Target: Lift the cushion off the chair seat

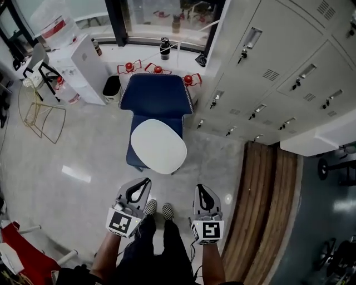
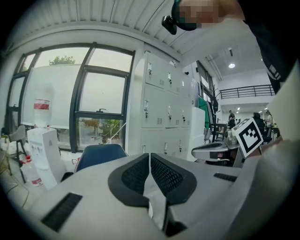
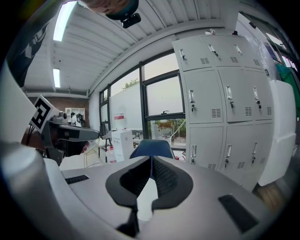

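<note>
While the white oval cushion (image 1: 158, 146) is lying flat on the seat of the blue chair (image 1: 157, 96), overhanging its front edge, both tools are hovering well short of it above the glossy grey floor (image 1: 83, 161). The left hand-held gripper (image 1: 146, 181) is keeping its jaws clenched on nothing, and the right hand-held gripper (image 1: 200, 188) is doing the same (each gripper view is showing the ribbed pads meeting, with the chair beyond them). Grey lockers (image 1: 278, 67) are lining the wall to the right of the chair, and a large window (image 1: 161, 16) is running behind it. A white water dispenser (image 1: 83, 67) is standing left of the chair beside a black bin (image 1: 112, 86). Wooden slats (image 1: 261, 206) are running along the floor below the lockers. The person's checkered shoes (image 1: 158, 210) are showing between the two grippers.
</note>
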The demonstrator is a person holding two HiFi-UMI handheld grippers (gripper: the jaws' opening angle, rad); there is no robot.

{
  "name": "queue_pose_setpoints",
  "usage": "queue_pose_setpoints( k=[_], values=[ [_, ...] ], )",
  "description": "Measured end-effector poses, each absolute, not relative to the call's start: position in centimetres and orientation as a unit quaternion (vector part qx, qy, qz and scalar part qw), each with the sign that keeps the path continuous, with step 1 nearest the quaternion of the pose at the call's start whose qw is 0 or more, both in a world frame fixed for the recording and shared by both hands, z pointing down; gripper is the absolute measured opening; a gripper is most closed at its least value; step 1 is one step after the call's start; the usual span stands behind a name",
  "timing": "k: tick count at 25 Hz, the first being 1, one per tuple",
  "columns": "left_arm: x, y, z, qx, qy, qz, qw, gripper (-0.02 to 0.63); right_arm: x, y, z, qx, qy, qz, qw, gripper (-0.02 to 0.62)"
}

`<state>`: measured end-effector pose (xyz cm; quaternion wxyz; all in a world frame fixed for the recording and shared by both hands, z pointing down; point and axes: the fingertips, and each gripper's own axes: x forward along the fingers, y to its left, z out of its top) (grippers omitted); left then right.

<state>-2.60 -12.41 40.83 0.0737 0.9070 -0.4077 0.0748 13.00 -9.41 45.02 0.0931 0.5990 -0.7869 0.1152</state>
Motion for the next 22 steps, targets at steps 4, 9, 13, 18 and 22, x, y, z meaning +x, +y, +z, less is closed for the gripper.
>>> queue_pose_setpoints(
  k=[4,9,13,18,22],
  values=[
    [-3.0,-13.6,44.3,0.907,-0.404,0.079,0.091,0.026,12.5,-10.7,48.5,0.598,-0.784,0.127,0.109,0.032],
    [-3.6,-15.1,49.0,0.904,-0.403,0.091,0.111,0.026,11.5,-12.5,52.8,0.593,-0.784,0.142,0.119,0.032],
    [-4.2,-16.0,52.4,0.899,-0.407,0.093,0.135,0.026,10.9,-13.3,56.6,0.587,-0.784,0.149,0.136,0.032],
    [-4.6,-16.8,57.0,0.899,-0.406,0.096,0.134,0.026,11.2,-14.1,61.2,0.588,-0.781,0.157,0.136,0.032],
    [-5.1,-18.2,60.6,0.899,-0.403,0.111,0.13,0.026,11.4,-15.2,64.4,0.59,-0.777,0.16,0.146,0.032]
  ],
)
